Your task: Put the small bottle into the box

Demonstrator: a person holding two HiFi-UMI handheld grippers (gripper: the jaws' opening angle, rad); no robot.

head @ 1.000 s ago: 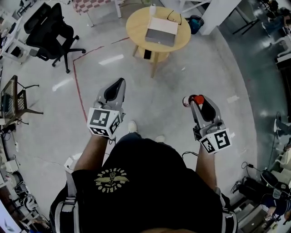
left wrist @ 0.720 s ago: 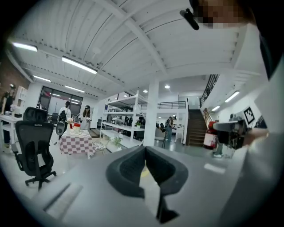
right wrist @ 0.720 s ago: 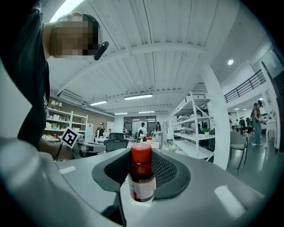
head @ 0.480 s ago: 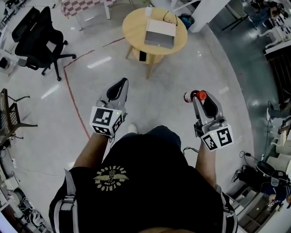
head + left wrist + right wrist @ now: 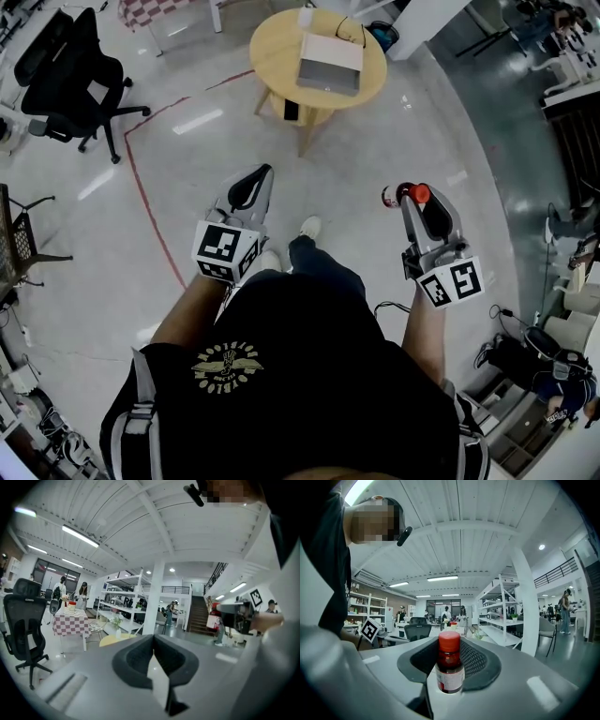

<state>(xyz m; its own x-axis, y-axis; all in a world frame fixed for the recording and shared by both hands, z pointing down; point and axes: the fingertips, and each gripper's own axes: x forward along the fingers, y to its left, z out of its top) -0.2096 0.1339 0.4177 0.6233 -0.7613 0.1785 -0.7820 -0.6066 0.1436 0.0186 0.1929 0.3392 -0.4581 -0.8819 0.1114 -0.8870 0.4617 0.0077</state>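
Note:
My right gripper [image 5: 405, 196] is shut on the small bottle [image 5: 403, 195], a dark bottle with a red cap and a white label; in the right gripper view the small bottle [image 5: 450, 663] stands upright between the jaws of the right gripper [image 5: 450, 667]. My left gripper [image 5: 257, 180] is shut with nothing in it, and in the left gripper view the left gripper [image 5: 153, 653] shows its jaws pressed together. The box [image 5: 329, 63], grey-white and open, sits on a round wooden table [image 5: 277, 47] well ahead of both grippers.
A black office chair [image 5: 70, 77] stands at the far left. A red line [image 5: 141, 197] runs across the glossy floor. A pair of glasses [image 5: 351, 34] and a white cup [image 5: 306, 18] lie on the table by the box. Desks and cables line the right edge.
The person has walked forward: the table and box sit slightly nearer the top centre, and a leg has stepped out ahead. Both grippers keep their grip and pose.

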